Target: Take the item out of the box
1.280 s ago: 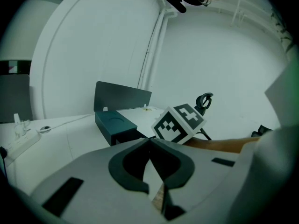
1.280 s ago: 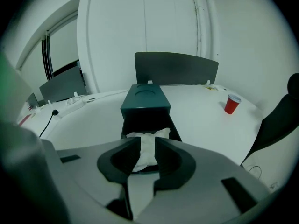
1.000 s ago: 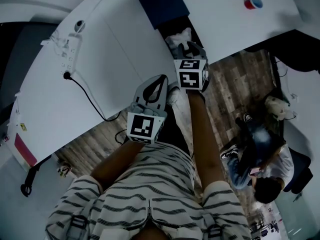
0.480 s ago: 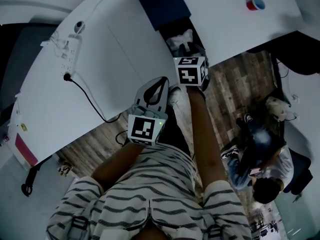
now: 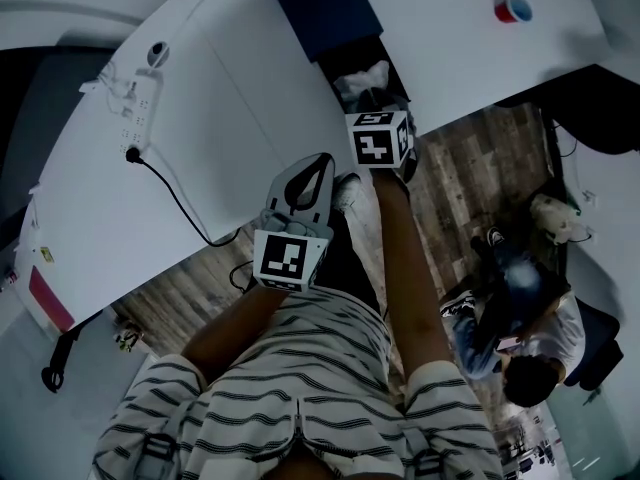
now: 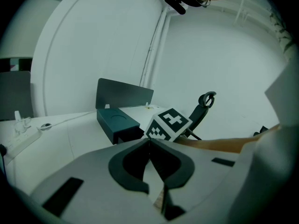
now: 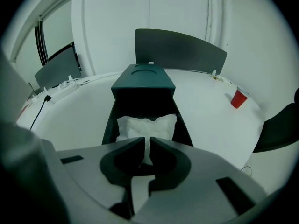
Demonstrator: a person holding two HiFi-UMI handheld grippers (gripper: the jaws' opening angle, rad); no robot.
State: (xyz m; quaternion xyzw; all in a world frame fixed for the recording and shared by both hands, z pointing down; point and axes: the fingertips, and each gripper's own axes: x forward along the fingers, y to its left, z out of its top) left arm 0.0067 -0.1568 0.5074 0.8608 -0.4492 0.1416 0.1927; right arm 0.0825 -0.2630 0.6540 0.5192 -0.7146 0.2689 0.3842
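Note:
A dark teal box (image 7: pixel 142 84) lies open on the white table (image 5: pixel 240 98), its lid folded back. Inside it rests a white padded item (image 7: pixel 147 125), also seen as the white bundle (image 5: pixel 364 74) in the head view. My right gripper (image 7: pixel 145 141) hovers just in front of the box's open end, jaws shut with only a slit between the tips and nothing held. My left gripper (image 5: pixel 320 160) hangs off the table's near edge, to the left of the right one, shut and empty. The left gripper view shows the box (image 6: pixel 117 122) from the side.
A red cup (image 7: pixel 239 98) stands on the table to the right. A power strip (image 5: pixel 140 98) with a black cable (image 5: pixel 178 196) lies at the left. Grey divider panels (image 7: pixel 180 50) stand behind the box. A person (image 5: pixel 520 318) sits on the wooden floor at the right.
My right gripper has edged forward toward the open box. The left gripper has stayed nearly where it was.

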